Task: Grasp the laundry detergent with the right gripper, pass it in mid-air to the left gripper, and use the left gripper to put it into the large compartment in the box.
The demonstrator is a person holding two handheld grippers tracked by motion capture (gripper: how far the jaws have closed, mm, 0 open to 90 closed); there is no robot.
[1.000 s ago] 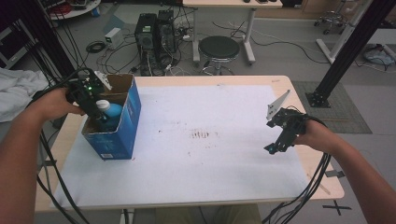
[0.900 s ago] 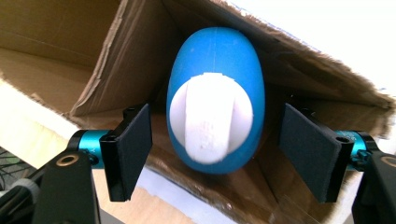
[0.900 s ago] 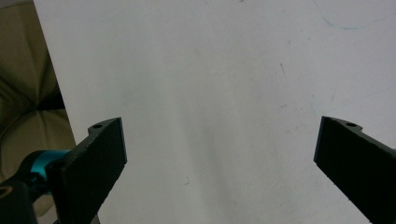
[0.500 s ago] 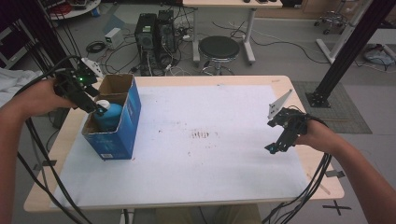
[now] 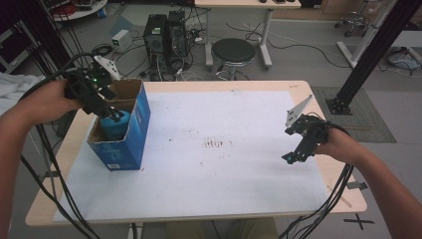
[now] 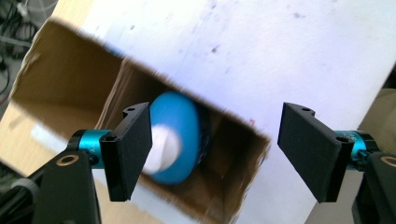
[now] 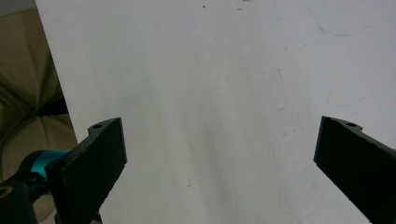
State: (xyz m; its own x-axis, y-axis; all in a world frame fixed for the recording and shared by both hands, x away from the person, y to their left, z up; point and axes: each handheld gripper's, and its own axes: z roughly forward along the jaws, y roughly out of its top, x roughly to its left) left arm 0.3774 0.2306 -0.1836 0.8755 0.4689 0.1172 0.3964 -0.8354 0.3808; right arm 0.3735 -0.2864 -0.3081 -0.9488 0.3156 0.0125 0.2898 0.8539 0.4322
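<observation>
The left gripper hangs over the open top of the box at the table's left side, its flat matte-black jaws standing apart with nothing pressed between them; in the left gripper view the pads are rectangular slabs on turquoise metal pins; past them sits the bottle, a smooth, rounded blue body with a white neck or cap at its upper end, standing inside the box with its long axis roughly upright and the white end toward the opening. The box is brown corrugated cardboard within and glossy blue outside; a small pale print near its lower edge is too small to read. The right gripper hovers over the white, faintly scuffed sheet at the right, jaws wide and empty.
</observation>
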